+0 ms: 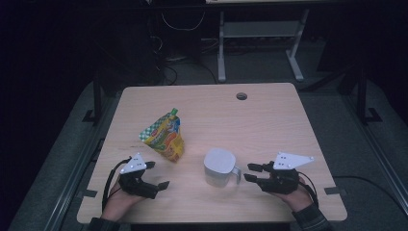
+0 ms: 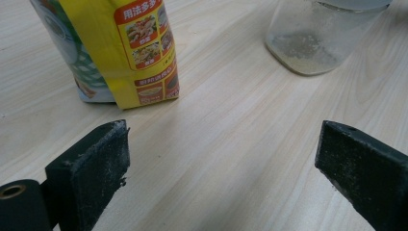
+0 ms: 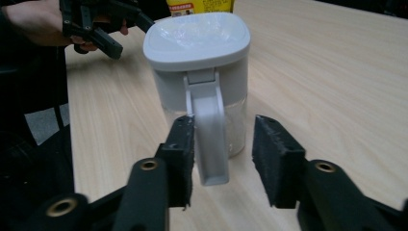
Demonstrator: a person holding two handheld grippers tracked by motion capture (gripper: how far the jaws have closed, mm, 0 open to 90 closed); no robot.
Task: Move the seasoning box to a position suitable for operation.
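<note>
In the high view, a lidded jug (image 1: 219, 167) is being flanked on the tabletop (image 1: 269, 120) by the left hand-held gripper (image 1: 159, 175) and right hand-held gripper (image 1: 249, 172); a pouch (image 1: 165, 136) is standing behind. In the left gripper view, jaws are being held wide apart, empty. In the right gripper view, the jug's handle (image 3: 210, 137) is being straddled by parted jaws, one pad touching it.

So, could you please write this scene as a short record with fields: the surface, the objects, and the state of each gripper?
surface: wooden table
jug: white lidded jug, upright, handle towards the right gripper
pouch: yellow spouted pouch, standing, left of the jug
left gripper: jaws wide open, nothing between them, near the pouch
right gripper: jaws open on both sides of the jug handle; one pad is close to it, contact unclear
</note>
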